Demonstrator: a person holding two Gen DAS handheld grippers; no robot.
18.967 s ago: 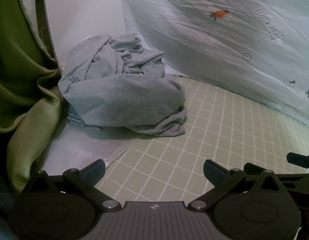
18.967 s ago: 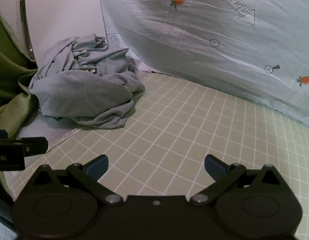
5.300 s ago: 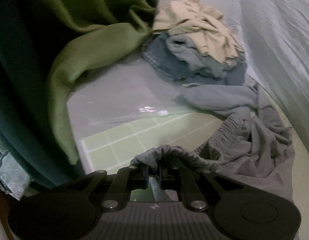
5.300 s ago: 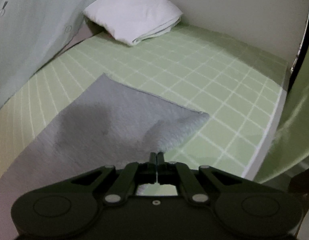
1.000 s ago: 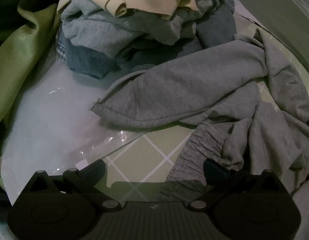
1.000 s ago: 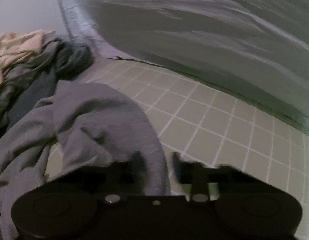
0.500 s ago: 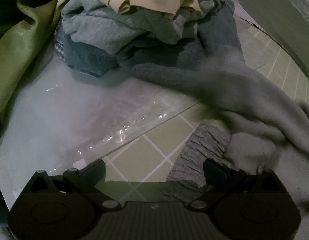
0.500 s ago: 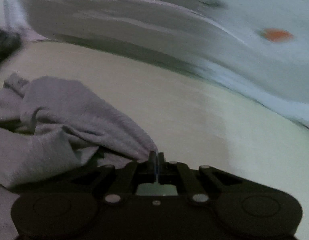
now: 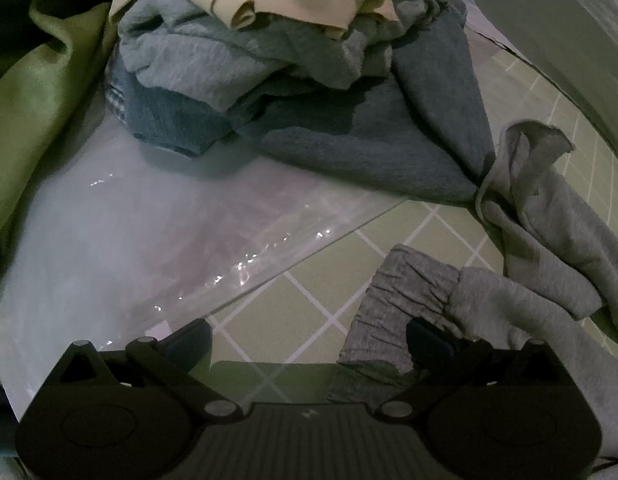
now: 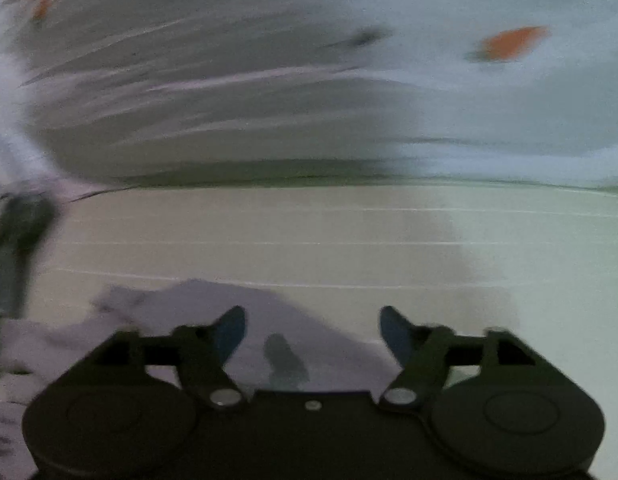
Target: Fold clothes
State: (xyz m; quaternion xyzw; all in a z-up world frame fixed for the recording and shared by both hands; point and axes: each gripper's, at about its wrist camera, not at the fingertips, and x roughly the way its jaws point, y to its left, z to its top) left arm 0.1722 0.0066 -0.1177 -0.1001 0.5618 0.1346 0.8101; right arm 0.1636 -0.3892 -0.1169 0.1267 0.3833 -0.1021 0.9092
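Spreading the grey garment [image 9: 549,248] flat is the step you are working through, judging by how it is lying: rumpled on the green checked bed sheet [image 9: 309,292], just beside the pile of unfolded clothes [image 9: 277,60], with its gathered waistband [image 9: 409,296] on the side away from that pile and one limp end touching the pile's dark blue piece. Your left gripper [image 9: 309,340] is hanging over the waistband edge with its jaws standing wide apart and clamping nothing, though the right-hand finger is sitting against or just over the gathered cloth. Your right gripper [image 10: 313,328] is opening its jaws at this moment; grey cloth is lying below and between them in a blurred view, but the pads are not pressing on it, so you are holding nothing there either. The next move, as I judge it, is calling for both jaws to be closing on two corners of the waistband, so that you are able to be drawing the garment away from the pile and laying it smooth before any fold. Watch what is crowding you: the pile is touching the garment and may be dragging along with it; a sheet of clear plastic [image 9: 149,240] is lying beside the pile under your left gripper and could be catching a finger; green drapery [image 9: 41,120] is hanging on the pile's far side, and the pale carrot-print cloth [image 10: 349,80] is bounding the bed beyond the garment.
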